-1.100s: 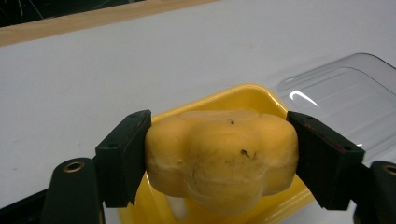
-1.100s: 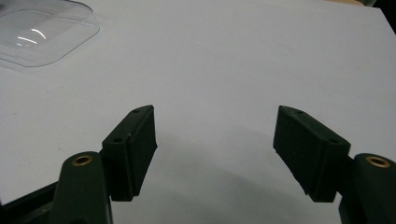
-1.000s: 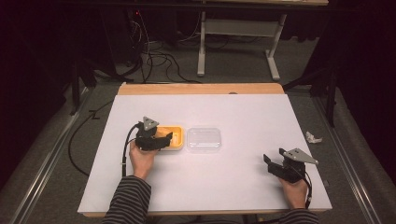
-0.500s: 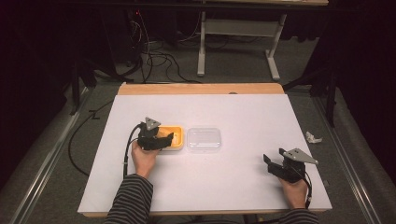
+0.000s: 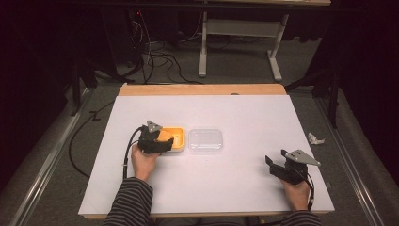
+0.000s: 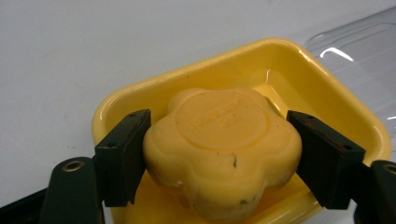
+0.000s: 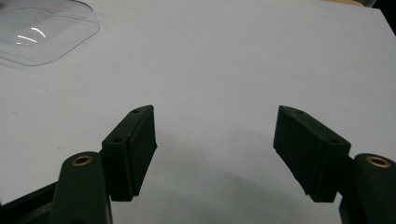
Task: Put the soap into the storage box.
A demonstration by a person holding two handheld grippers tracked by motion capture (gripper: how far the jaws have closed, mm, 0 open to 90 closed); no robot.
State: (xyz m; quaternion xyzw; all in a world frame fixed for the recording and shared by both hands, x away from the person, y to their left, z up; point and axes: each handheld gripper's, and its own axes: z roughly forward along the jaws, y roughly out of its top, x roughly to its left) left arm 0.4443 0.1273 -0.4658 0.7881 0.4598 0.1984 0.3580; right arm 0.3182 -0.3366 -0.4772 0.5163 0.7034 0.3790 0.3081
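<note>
The left gripper [image 6: 219, 154] is clamping a yellow flower-shaped piece [image 6: 219, 149] between its two black jaws, one pressing on each lobed flank, and is holding it over the near left part of the yellow tray [image 6: 348, 116]. Gripping across opposite flanks is keeping the flat embossed top level and facing upward, which probably suits setting the piece squarely into the tray or lifting it out; whether its underside is touching the tray floor cannot be told from the left gripper view.

In the high view, the left gripper [image 5: 157, 141] is sitting over the left end of the yellow tray [image 5: 178, 139], left of centre on the white table [image 5: 235, 113]. A clear plastic lid [image 5: 205, 140] is lying flat just right of the tray, nearly touching it, presumably set aside so that the tray's opening is staying free.

The right gripper [image 5: 277, 167] is resting at the near right of the table, well apart from the tray. Its jaws are standing wide with nothing between them, as the right gripper view is showing over bare tabletop; the right gripper [image 7: 215, 149] is pointing toward the clear plastic lid [image 7: 42, 32], perhaps to be ready for it.
</note>
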